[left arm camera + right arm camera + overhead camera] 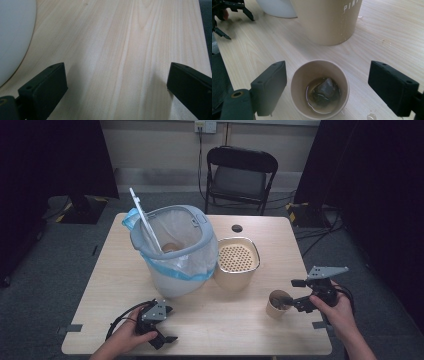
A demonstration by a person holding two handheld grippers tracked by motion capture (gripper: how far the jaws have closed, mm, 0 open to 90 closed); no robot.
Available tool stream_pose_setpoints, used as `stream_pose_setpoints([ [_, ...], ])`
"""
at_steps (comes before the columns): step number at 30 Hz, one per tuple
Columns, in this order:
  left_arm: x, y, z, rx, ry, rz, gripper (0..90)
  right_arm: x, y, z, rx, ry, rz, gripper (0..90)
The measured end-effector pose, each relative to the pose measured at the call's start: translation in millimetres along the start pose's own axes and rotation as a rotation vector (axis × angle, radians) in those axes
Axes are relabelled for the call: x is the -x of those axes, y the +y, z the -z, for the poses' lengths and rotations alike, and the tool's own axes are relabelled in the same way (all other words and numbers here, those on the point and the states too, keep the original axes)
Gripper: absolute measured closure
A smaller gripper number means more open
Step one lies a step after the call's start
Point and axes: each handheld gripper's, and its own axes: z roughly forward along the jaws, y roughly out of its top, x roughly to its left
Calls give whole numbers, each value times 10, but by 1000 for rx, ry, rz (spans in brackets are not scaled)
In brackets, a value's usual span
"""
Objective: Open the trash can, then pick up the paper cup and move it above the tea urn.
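Right gripper view: paper cup (319,88) sits between released right tongs (327,86), untouched.

The strainer pot (237,260) is standing just right of the bin (172,252); the paper cup (278,303) is sitting right of and before the bin, holding a teabag (323,91).

A light wooden table (230,320) carries a white bin (172,251) lined with a blue-edged bag, a beige perforated-top canister (237,261) beside it, and a paper cup (277,303) near the right edge.
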Motion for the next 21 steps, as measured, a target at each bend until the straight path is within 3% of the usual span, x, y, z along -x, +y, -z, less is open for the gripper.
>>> stream_pose_setpoints([
  [21, 0, 0, -1, 1, 0, 1, 20, -45, -358, 192, 16, 0, -12, 149],
])
